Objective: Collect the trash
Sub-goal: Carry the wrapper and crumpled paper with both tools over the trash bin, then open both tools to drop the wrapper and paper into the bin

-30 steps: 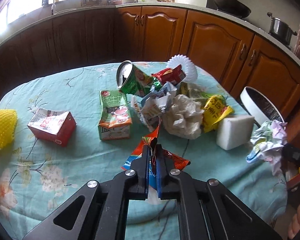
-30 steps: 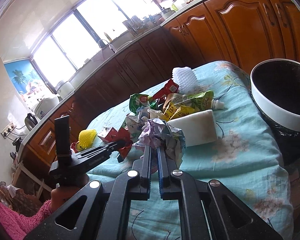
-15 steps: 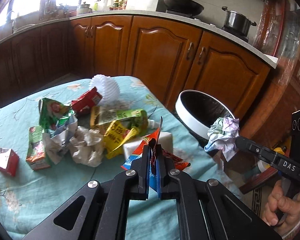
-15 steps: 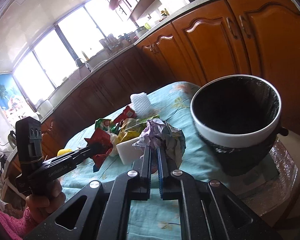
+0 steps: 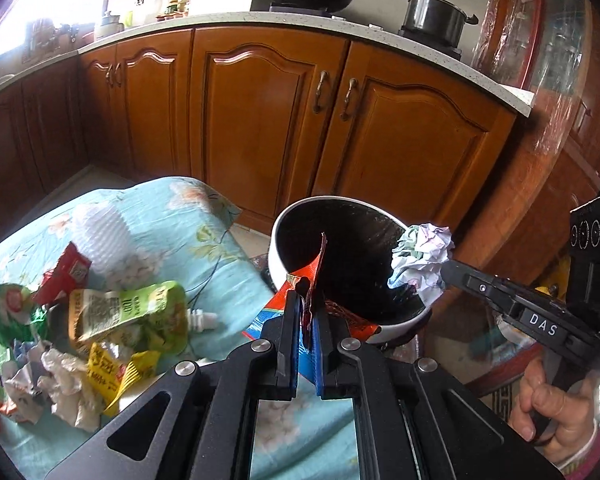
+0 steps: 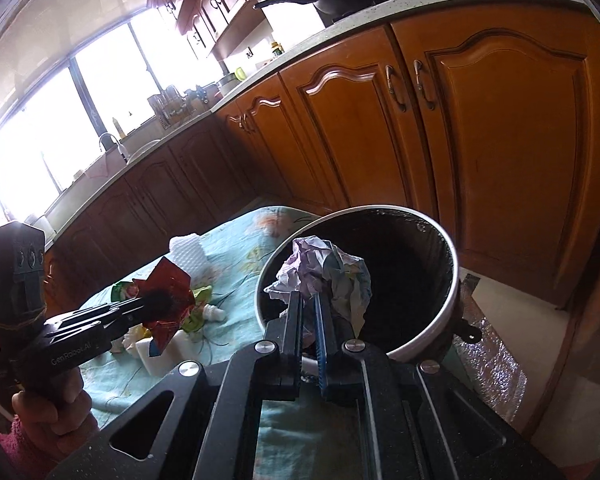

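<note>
Left gripper pinched tight on a shiny red foil wrapper, right gripper clamped on a crinkly paper ball. Swung both off the table in the last second, now over the round white-rimmed bin with its glossy black liner. Basically ready to drop. Rest of the pile left on the flowery cloth.

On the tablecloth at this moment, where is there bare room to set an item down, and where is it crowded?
Bare tablecloth lies between the white foam net and the trash bin, and along the table's far edge. The near-left is crowded: green pouch, yellow wrapper and crumpled paper lie piled together.
</note>
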The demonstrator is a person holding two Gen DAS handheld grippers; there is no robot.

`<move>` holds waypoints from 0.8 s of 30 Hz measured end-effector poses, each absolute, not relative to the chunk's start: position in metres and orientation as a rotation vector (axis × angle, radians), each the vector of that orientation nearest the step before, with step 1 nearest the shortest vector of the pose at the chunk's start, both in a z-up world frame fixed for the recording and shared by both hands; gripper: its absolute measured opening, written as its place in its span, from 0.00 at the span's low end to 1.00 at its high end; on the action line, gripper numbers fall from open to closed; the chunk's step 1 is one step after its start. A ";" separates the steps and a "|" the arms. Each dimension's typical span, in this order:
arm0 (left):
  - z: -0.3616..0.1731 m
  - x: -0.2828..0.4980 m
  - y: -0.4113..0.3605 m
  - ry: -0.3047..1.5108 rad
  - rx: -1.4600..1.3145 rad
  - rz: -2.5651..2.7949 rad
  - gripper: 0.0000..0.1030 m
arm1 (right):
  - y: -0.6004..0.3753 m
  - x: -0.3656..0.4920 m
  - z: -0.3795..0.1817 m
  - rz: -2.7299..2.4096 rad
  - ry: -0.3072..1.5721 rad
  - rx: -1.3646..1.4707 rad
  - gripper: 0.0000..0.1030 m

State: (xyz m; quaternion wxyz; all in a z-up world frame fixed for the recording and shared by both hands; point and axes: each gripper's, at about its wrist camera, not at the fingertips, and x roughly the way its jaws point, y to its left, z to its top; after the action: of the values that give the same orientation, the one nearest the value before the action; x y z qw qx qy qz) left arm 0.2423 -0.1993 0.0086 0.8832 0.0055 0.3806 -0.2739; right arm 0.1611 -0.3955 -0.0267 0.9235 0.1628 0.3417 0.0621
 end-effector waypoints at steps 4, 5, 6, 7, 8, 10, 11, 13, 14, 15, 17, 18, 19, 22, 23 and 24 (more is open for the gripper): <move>0.001 0.270 -0.227 0.800 0.033 -0.581 0.04 | -0.407 0.173 -0.033 0.104 0.723 0.339 0.05; -0.001 0.274 -0.232 0.804 0.036 -0.587 0.04 | -0.408 0.176 -0.034 0.100 0.727 0.340 0.06; -0.002 0.279 -0.237 0.808 0.042 -0.589 0.04 | -0.410 0.180 -0.036 0.095 0.733 0.337 0.06; -0.004 0.283 -0.243 0.811 0.049 -0.587 0.04 | -0.411 0.184 -0.038 0.090 0.741 0.334 0.06; -0.006 0.288 -0.246 0.816 0.053 -0.589 0.04 | -0.412 0.186 -0.040 0.088 0.747 0.333 0.06; -0.010 0.296 -0.253 0.828 0.055 -0.591 0.04 | -0.413 0.191 -0.043 0.084 0.759 0.326 0.06; -0.011 0.300 -0.256 0.835 0.055 -0.593 0.04 | -0.413 0.194 -0.044 0.084 0.763 0.322 0.06; -0.016 0.309 -0.262 0.848 0.058 -0.597 0.04 | -0.415 0.199 -0.046 0.084 0.771 0.319 0.06; -0.018 0.311 -0.265 0.852 0.062 -0.602 0.05 | -0.416 0.201 -0.047 0.082 0.775 0.316 0.06; -0.018 0.312 -0.268 0.857 0.063 -0.606 0.08 | -0.417 0.203 -0.049 0.080 0.778 0.314 0.06; -0.022 0.318 -0.273 0.871 0.066 -0.609 0.19 | -0.420 0.208 -0.051 0.080 0.786 0.315 0.08; -0.023 0.319 -0.275 0.875 0.069 -0.601 0.24 | -0.421 0.210 -0.053 0.079 0.790 0.317 0.10; -0.025 0.321 -0.277 0.881 0.071 -0.594 0.33 | -0.423 0.212 -0.055 0.077 0.795 0.322 0.12; -0.026 0.320 -0.276 0.892 0.059 -0.591 0.49 | -0.429 0.214 -0.058 0.075 0.810 0.344 0.34; -0.026 0.320 -0.275 0.889 0.050 -0.590 0.52 | -0.430 0.212 -0.058 0.074 0.805 0.348 0.42; -0.025 0.320 -0.272 0.883 0.041 -0.588 0.57 | -0.431 0.210 -0.056 0.073 0.798 0.349 0.51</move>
State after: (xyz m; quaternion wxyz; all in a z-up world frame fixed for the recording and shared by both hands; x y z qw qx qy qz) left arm 0.3196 -0.2721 -0.0245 0.8623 0.0198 0.4211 -0.2804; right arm 0.2102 -0.4305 -0.0561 0.9060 0.1692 0.3864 0.0354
